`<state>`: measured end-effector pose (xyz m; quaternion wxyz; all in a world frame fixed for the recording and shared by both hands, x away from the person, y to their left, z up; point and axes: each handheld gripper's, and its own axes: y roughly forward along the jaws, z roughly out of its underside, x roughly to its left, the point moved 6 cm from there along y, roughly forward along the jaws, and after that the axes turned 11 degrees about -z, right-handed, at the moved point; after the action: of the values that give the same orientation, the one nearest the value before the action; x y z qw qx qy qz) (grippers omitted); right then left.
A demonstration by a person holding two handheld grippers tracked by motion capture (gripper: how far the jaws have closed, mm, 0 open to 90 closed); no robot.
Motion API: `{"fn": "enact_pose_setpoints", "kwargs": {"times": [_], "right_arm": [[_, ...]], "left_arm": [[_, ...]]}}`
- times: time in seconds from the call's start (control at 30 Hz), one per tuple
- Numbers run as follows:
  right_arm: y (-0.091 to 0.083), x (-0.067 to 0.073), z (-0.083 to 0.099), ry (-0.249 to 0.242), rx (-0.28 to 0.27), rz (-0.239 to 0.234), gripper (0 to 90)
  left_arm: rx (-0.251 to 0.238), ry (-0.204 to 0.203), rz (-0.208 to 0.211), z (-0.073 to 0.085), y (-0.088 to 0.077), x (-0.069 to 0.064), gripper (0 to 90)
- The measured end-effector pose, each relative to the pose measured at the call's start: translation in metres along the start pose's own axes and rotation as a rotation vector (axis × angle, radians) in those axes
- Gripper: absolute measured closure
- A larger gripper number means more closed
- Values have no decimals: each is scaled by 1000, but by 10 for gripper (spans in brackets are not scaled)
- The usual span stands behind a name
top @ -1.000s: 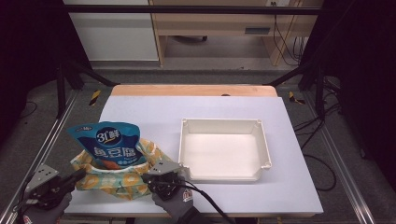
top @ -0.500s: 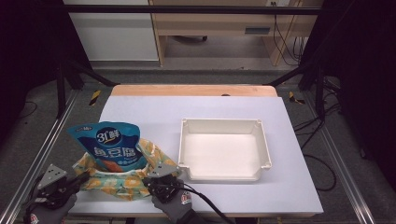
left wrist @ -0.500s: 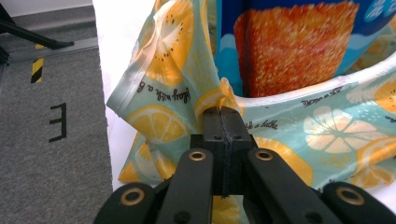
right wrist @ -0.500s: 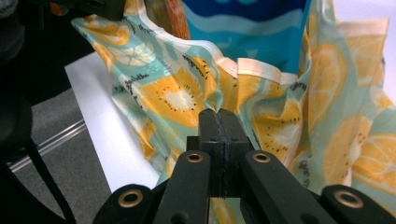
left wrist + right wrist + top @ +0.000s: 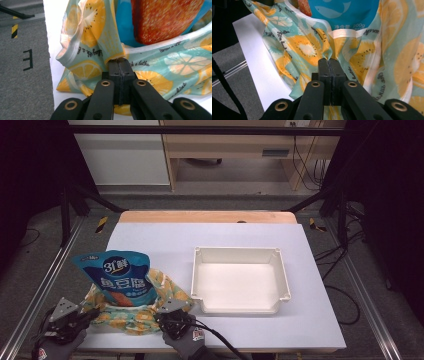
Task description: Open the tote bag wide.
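Glossy plastic pouch (image 5: 120, 277); printed cloth bag (image 5: 135, 315); matt plastic tray (image 5: 240, 255).

Pouch (image 5: 121, 281) in bag (image 5: 131, 319), left of tray (image 5: 240, 253)

We are seeing the blue snack pouch (image 5: 120, 277) only in part: its lower half is sitting hidden inside the fruit-print bag (image 5: 132, 317). In the left gripper view the pouch (image 5: 125, 22) is running out past the top edge, and its red picture is looking blurred there. In the right gripper view the pouch (image 5: 344, 12) is also being cut by the top edge, so we are reading only a few small characters. The bag's fabric is disappearing between the closed jaws of the left gripper (image 5: 119, 60) and the right gripper (image 5: 329, 61), so we cannot tell how deep it is going. In the high view the gloved hands are being cut off at the bottom edge.
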<state>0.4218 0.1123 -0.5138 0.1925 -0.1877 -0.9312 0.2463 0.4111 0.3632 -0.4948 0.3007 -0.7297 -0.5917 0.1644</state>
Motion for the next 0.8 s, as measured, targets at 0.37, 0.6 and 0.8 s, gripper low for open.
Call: {"fn": "enact_pose_setpoints", "kwargs": {"times": [0.37,0.6,0.8], "right_arm": [[6,-2,6,3,28,14,884],[8,-4,10,13,35,26,884],[6,-5,10,14,35,37,888]], "left_arm": [[31,15,-13,6,8,1,899],[64,38,-25,11,14,2,899],[76,29,-22,13,17,3,898]]}}
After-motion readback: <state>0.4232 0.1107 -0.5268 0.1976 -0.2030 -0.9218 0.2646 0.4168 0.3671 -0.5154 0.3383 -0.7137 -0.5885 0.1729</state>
